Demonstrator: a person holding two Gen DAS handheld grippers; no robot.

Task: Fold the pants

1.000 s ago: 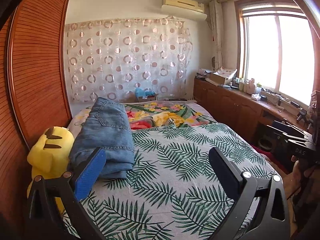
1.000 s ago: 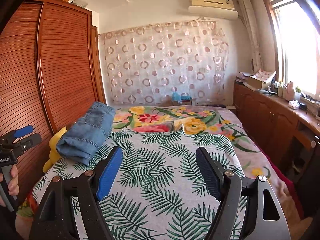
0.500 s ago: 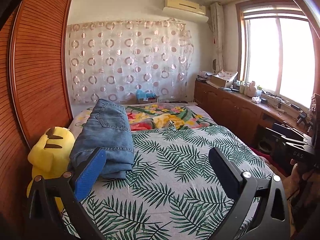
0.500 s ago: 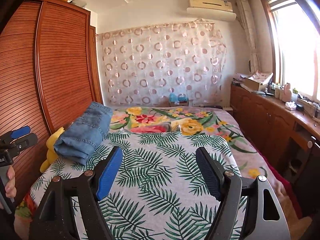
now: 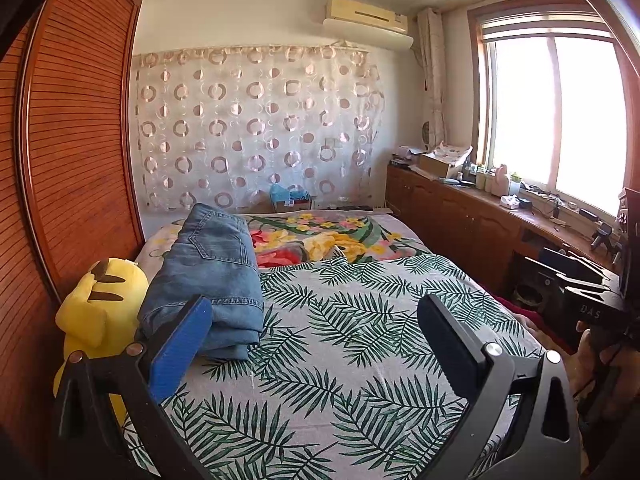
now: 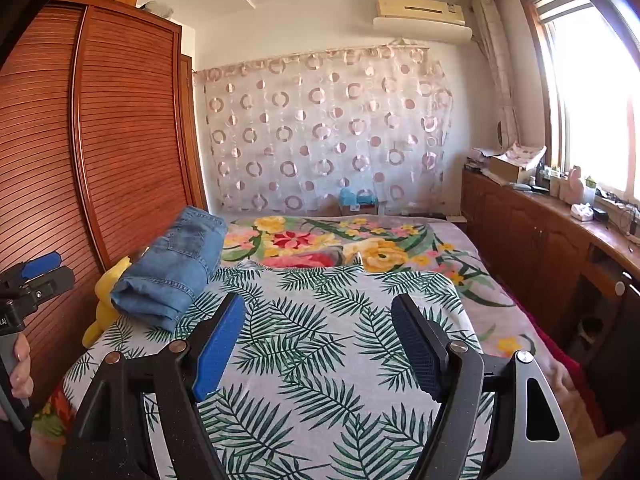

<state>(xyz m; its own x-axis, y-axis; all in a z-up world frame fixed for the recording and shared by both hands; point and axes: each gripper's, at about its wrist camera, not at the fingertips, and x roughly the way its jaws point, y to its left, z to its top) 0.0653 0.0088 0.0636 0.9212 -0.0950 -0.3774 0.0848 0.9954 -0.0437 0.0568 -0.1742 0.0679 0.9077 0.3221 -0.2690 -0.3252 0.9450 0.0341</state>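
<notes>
Both grippers are held above the bed with jaws spread wide and nothing between them: the left gripper [image 5: 316, 328] frames bare leaf-print cover, and the right gripper [image 6: 320, 332] does the same nearer the middle of the bed.

The folded pants [image 5: 208, 276] lie in a stacked bundle at the left edge of the bed, apart from both grippers, touching a yellow plush toy [image 5: 100, 304] that sits against the wardrobe [image 5: 76, 140].

Compared with one second earlier, both views have tilted slightly upward, so more ceiling shows; the pants have not moved, and the jaws are equally wide.

The leaf-print cover [image 6: 320, 360] overlies a floral blanket [image 6: 320, 240] towards the far wall, where a circle-patterned curtain [image 6: 328, 132] hangs below an air conditioner [image 6: 420, 16]. A wooden counter [image 5: 500, 216] runs under the window [image 5: 560, 120].
</notes>
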